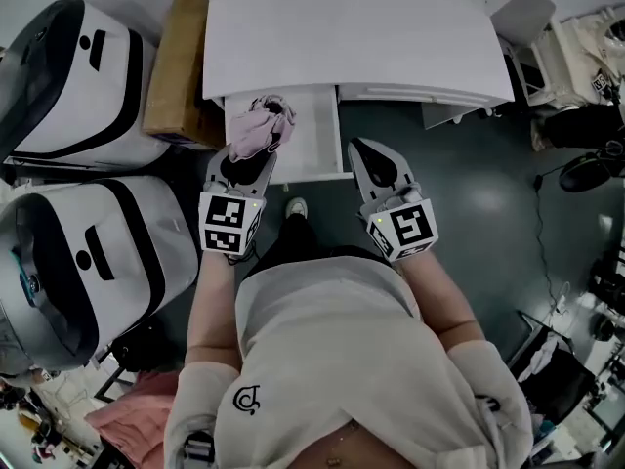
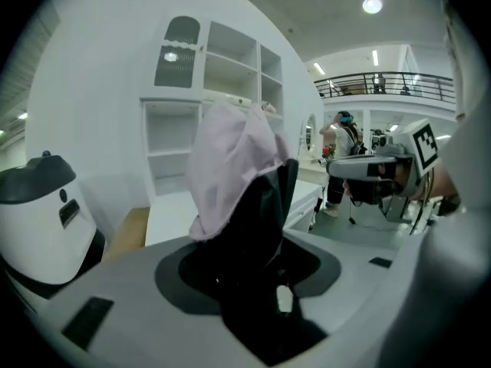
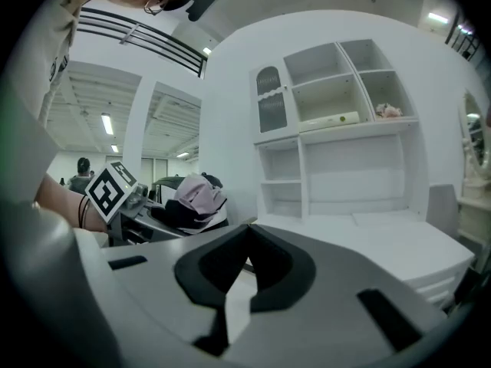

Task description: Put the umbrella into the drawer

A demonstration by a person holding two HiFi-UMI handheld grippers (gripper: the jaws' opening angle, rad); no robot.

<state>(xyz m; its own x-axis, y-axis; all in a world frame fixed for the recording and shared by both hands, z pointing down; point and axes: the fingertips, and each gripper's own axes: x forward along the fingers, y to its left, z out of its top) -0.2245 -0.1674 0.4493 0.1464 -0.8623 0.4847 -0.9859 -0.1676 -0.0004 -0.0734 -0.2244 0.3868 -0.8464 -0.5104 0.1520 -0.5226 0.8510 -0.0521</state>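
Observation:
The folded umbrella (image 1: 256, 131), pink fabric over a black body, hangs above the left part of the open white drawer (image 1: 317, 135). My left gripper (image 1: 254, 152) is shut on the umbrella. In the left gripper view the umbrella (image 2: 230, 167) fills the space between the jaws and stands up past them. My right gripper (image 1: 359, 149) hovers just right of the drawer's front corner, its jaws closed tip to tip with nothing held (image 3: 247, 232). The right gripper view also shows the umbrella (image 3: 196, 194) off to its left.
The drawer belongs to a white desk (image 1: 352, 37) with a shelved hutch (image 3: 337, 129) behind it. Two large white-and-black rounded machines (image 1: 68, 86) (image 1: 88, 262) stand at the left, beside a cardboard box (image 1: 181, 62). A person's shoe (image 1: 296, 206) rests on the dark floor below the drawer.

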